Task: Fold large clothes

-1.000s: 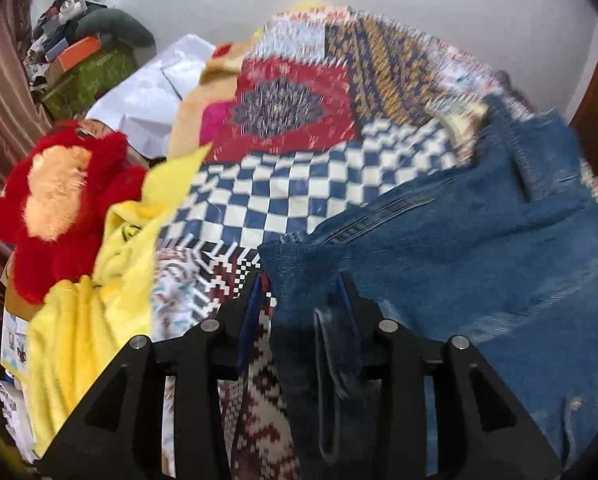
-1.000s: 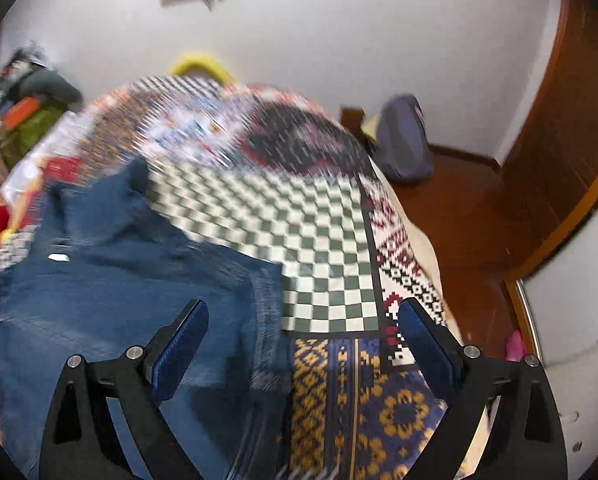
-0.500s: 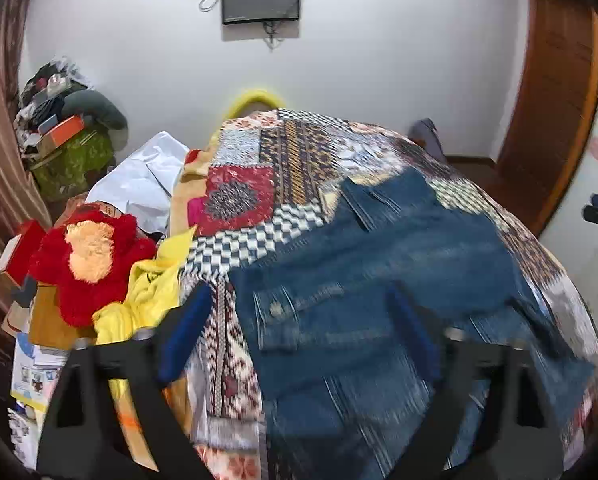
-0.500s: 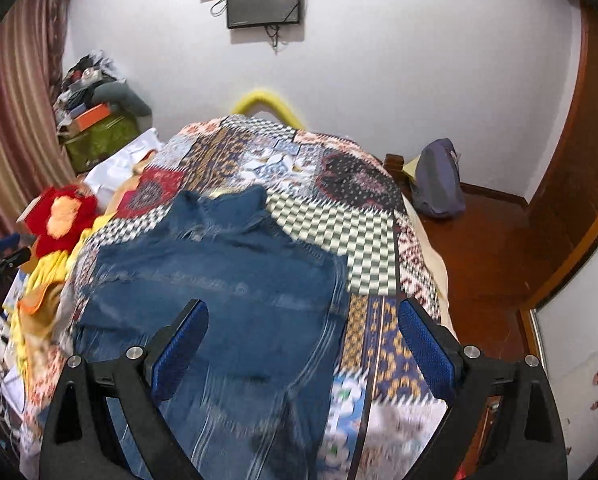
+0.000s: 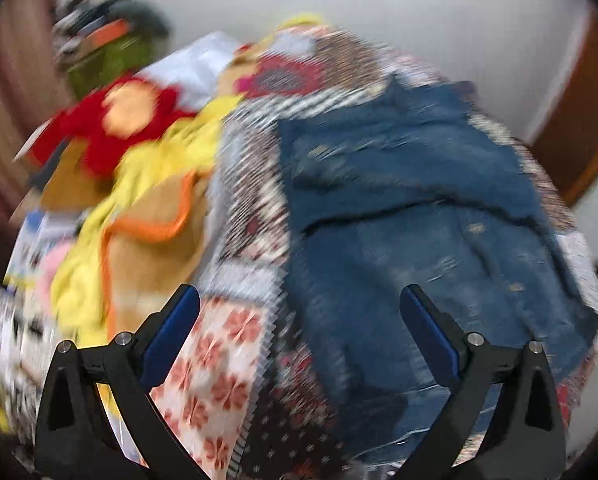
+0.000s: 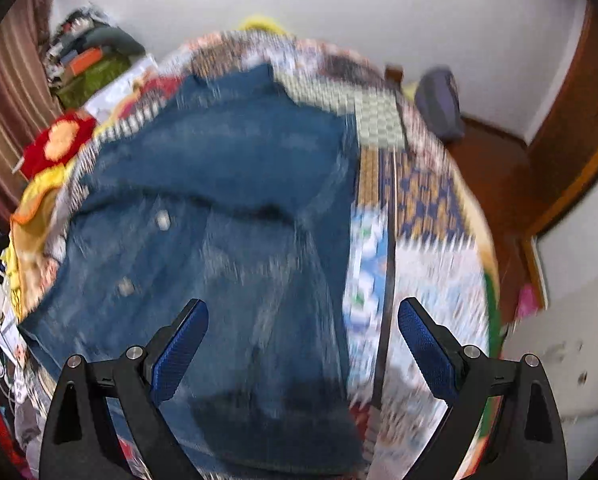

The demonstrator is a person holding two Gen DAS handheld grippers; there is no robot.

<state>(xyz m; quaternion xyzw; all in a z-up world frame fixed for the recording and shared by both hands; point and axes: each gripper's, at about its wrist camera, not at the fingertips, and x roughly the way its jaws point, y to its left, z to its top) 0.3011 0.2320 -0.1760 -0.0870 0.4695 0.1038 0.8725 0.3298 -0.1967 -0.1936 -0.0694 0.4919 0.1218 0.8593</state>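
A large blue denim garment (image 5: 411, 208) lies spread on the patchwork bedspread (image 5: 227, 344), its far part folded over the near part. It also shows in the right wrist view (image 6: 227, 216). My left gripper (image 5: 299, 320) is open and empty, held above the garment's near left edge. My right gripper (image 6: 303, 332) is open and empty, held above the garment's near right edge. Both views are blurred by motion.
A red and orange plush toy (image 5: 127, 120) and yellow cloths (image 5: 147, 184) lie left of the garment. A cluttered pile (image 6: 87, 60) stands at the back left. A dark bag (image 6: 439, 104) sits on the wooden floor (image 6: 495, 176) right of the bed.
The left gripper let go of the denim and opened. Both grippers rose and pulled back toward the near edge of the bed, then tipped down; the garment now lies folded over.
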